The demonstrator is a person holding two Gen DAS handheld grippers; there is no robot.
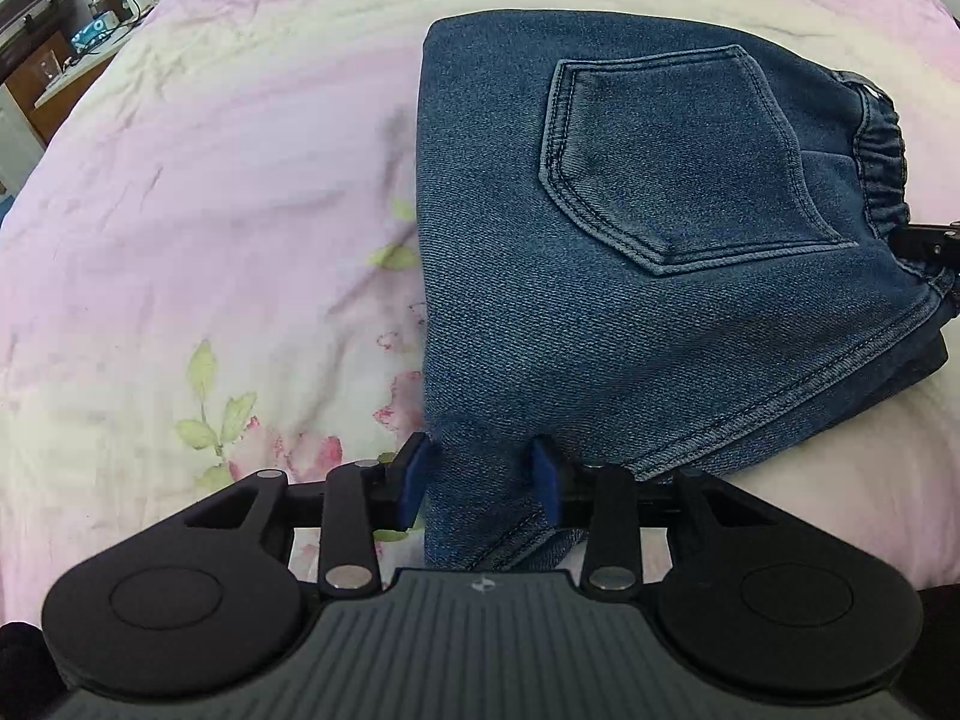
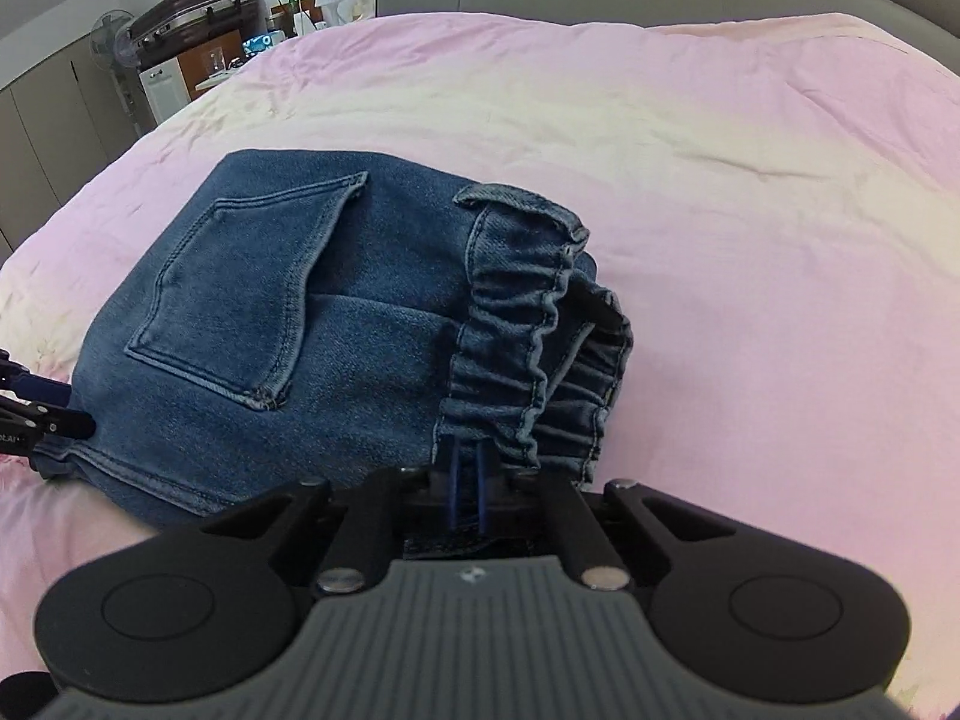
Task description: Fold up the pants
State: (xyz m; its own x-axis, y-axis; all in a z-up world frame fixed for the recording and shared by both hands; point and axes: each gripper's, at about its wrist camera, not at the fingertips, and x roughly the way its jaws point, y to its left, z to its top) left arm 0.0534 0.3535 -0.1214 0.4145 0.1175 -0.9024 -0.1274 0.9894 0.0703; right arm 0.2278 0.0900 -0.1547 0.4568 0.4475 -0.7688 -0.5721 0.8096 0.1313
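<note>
While 1 pair of pants [image 1: 630, 300] lies on bedsheet [image 1: 210, 210], L gripper [image 1: 483, 480] spread, R gripper [image 2: 467, 480] clenched on waistband [image 2: 510, 360].

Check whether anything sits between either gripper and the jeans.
Nothing visible does. The left gripper has denim of the jeans between its spread fingers, at the near corner. The right gripper is pinched shut on the waistband. Only pink bedding surrounds them.
</note>
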